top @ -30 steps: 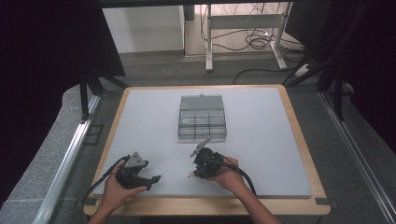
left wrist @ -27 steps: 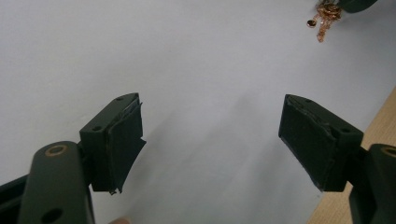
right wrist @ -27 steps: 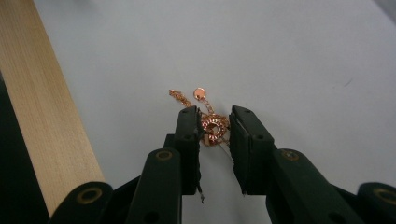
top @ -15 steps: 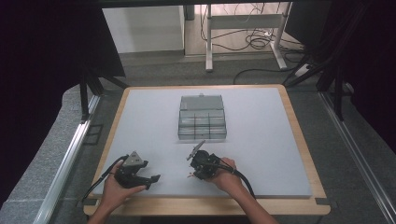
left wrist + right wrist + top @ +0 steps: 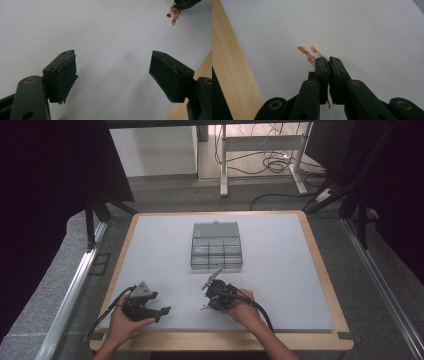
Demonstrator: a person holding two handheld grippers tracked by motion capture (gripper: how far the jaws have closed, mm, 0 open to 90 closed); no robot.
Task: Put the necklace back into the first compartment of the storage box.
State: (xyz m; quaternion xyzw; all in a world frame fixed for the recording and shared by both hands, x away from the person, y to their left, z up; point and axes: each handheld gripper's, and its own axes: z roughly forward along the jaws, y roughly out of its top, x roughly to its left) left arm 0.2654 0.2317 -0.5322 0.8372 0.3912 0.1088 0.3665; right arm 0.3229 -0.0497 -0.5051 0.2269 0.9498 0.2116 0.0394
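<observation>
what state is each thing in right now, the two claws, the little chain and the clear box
right claw: jaws have just been closing, now shut on the chain
left claw: jaws wide open, nothing between them, low over the mat
chain: thin copper-coloured chain with a small round tag, bunched on the mat, one end pinched in the right claw
compartment box: clear, stands mid-table, apart from both claws; lid position hard to tell
table mat: flat, grey

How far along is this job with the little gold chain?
Only begun. The right gripper has just closed on the chain, which lies on the mat. The left gripper waits open. Probably left: carrying the chain to the compartment box.
</observation>
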